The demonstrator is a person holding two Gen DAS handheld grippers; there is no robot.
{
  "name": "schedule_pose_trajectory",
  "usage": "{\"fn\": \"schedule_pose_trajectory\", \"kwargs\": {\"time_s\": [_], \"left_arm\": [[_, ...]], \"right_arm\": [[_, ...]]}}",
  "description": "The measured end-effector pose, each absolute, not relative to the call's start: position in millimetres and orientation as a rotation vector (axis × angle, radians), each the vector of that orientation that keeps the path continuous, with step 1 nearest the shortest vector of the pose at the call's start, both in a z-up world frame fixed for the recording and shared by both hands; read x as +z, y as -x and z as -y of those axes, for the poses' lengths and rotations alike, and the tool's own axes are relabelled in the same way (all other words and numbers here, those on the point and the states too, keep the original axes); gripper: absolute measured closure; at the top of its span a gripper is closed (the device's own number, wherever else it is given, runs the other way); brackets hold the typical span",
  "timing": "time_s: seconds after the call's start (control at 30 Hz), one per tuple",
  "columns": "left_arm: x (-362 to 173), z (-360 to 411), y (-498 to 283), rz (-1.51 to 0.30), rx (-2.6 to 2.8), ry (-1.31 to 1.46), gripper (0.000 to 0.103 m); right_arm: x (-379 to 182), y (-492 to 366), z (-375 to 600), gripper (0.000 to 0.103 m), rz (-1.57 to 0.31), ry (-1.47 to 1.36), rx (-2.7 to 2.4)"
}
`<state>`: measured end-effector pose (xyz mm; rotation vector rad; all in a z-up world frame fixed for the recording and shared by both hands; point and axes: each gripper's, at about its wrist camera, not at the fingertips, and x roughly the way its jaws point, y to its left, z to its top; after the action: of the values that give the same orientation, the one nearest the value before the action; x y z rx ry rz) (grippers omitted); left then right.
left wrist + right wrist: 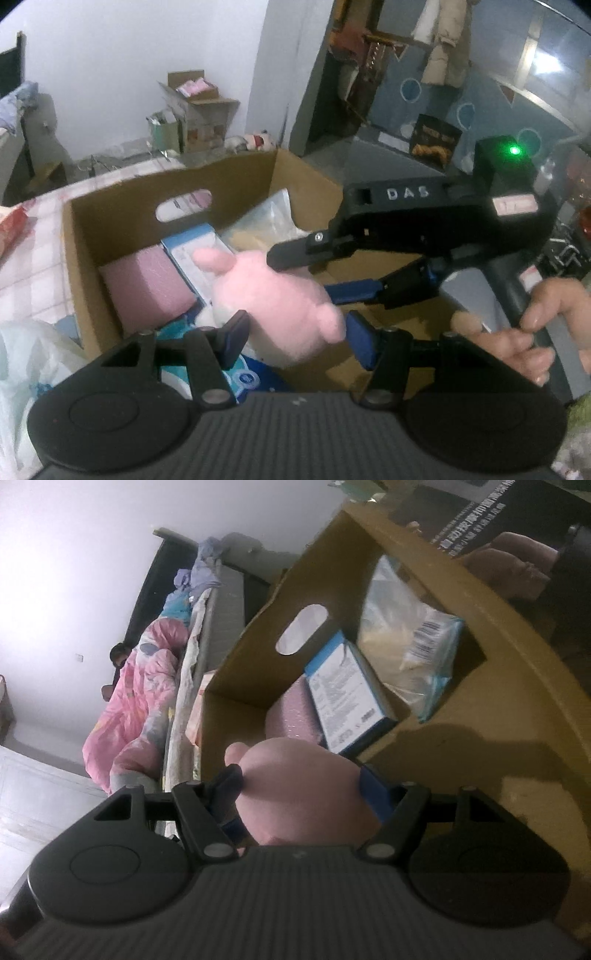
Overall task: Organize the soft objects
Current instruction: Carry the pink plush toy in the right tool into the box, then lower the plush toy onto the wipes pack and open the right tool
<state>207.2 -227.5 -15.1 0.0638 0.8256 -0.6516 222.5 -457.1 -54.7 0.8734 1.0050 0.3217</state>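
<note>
A pink plush toy (273, 295) with a white belly hangs over an open cardboard box (122, 206). My left gripper (295, 339) is shut on its lower part, blue pads pressed against both sides. Reaching in from the right, my right gripper (299, 277) clamps the toy's upper part. In the right wrist view the pink plush toy (303, 782) fills the gap of my right gripper (301, 786), with the cardboard box (255, 657) just beyond. Inside the box lie a pink foam block (147, 288), a blue-and-white carton (347, 698) and a clear plastic bag (406, 638).
A person's hand (535, 332) grips the right gripper's handle. The box rests on a pink checked sheet (29, 266), with a white plastic bag (22, 362) at its near left. A pink quilt (140, 701) lies on the bed behind. More cartons (199, 107) stand by the far wall.
</note>
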Motion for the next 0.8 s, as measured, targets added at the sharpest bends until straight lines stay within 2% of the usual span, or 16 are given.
{"fn": "schedule_pose_trajectory", "kwargs": {"time_s": [0.47,0.57,0.7,0.73,0.8], "left_arm": [[20,179,-161,-0.807,-0.609,-0.046,0.039],[25,159,-150,-0.800,-0.578,-0.022,0.039],[30,136,-137,-0.786,-0.532,0.009,0.039],[29,132,-135,-0.785,-0.521,0.018,0.039],[28,122,-130,-0.789,-0.500,0.037,0.039]], "right_arm": [[-17,-216,429,0.028,-0.973,-0.422,0.215],[-18,-216,424,0.021,-0.989,-0.331,0.208],[-28,-222,411,0.020,-1.038,-0.198,0.189],[-33,-225,408,0.020,-1.054,-0.169,0.178],[-42,-230,407,0.030,-1.081,-0.149,0.168]]}}
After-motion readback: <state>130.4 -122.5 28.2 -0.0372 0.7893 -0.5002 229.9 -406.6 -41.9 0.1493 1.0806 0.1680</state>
